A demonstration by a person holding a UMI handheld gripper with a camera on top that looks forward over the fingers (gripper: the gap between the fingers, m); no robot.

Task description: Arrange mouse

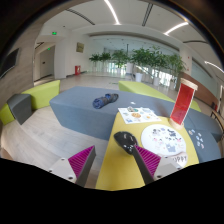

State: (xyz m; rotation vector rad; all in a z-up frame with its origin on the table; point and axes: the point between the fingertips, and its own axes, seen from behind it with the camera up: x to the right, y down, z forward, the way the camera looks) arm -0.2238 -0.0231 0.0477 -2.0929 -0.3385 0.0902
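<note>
Tongs [113, 160] stand wide apart in the gripper view, one pink pad [80, 160] at the left and one at the right, with nothing pressed between them. One black mouse [129, 144] lies on the yellow bench [118, 170], between the fingers but nearer the right pad and seemingly just short of touching it; a clear gap shows on its left side. Its long axis runs slantwise, the far end leaning left and the near end pointing toward the right finger. My guess is that the closing move depends on shifting the tongs a little rightward to centre the mouse first. Just beyond the fingers lies one round patterned mat [160, 137], and further off one red sign [183, 101]. Well beyond, one dark bag [105, 100] rests on a grey platform [85, 106].
</note>
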